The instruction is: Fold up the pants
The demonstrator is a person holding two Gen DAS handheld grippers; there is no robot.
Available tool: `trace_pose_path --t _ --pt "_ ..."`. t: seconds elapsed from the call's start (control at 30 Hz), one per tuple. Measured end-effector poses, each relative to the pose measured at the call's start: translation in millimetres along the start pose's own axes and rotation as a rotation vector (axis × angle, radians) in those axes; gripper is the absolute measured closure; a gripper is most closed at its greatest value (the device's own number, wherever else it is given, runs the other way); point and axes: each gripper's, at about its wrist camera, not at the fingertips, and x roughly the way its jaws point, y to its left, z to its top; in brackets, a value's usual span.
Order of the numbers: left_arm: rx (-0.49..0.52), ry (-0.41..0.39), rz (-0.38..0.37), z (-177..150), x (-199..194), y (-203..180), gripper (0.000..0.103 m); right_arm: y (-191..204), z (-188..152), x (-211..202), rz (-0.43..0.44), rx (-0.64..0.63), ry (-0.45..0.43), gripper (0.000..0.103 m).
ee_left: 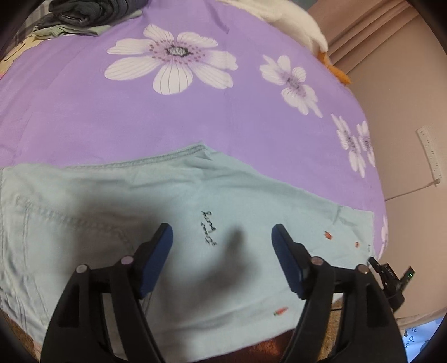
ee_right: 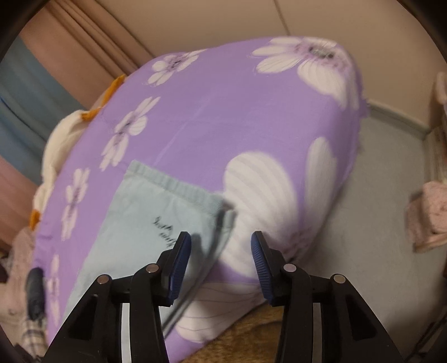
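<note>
Pale blue pants (ee_left: 173, 212) lie flat on a purple flowered bed cover (ee_left: 167, 120), with black script stitched near their middle and small red marks at the right. My left gripper (ee_left: 222, 237) hovers over them, open, with nothing between its blue pads. In the right wrist view the same pants (ee_right: 145, 217) show folded, their ribbed waistband at the far side. My right gripper (ee_right: 220, 243) stands open above the pants' right edge. Its left pad (ee_right: 181, 257) is over the cloth and its right pad (ee_right: 259, 259) is over the cover.
A pile of dark folded clothes (ee_left: 92, 14) sits at the bed's far left corner. A white and orange plush toy (ee_left: 301, 25) lies along the far edge by a curtain. Grey floor (ee_right: 363, 223) and a pink bundle (ee_right: 430, 215) lie to the right of the bed.
</note>
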Motion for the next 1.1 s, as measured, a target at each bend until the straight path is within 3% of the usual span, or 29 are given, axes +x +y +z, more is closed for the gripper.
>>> trace_pose_path --t 0.3,0.43,0.63,0.87,1.1 --pt "-0.038 0.017 -0.016 -12.5 -5.0 15.1 0.026 9.0 14.8 19.8 0.089 0.018 -0.019 0.059" --pt "-0.052 0.026 -0.033 -15.4 -6.9 19.7 0.026 7.7 18.2 25.7 0.121 0.041 -0.012 0.086" --pt "-0.054 -0.004 -0.035 -16.8 -21.6 24.8 0.026 22.4 17.6 4.8 0.151 0.045 -0.063 0.089" --pt "-0.084 -0.038 -0.048 -17.8 -37.4 35.0 0.026 90.7 14.0 -55.3 0.294 -0.121 -0.15 0.089" --pt "-0.093 -0.074 -0.03 -18.7 -52.4 42.8 0.026 171.2 -19.9 -99.8 0.375 -0.372 -0.186 0.089"
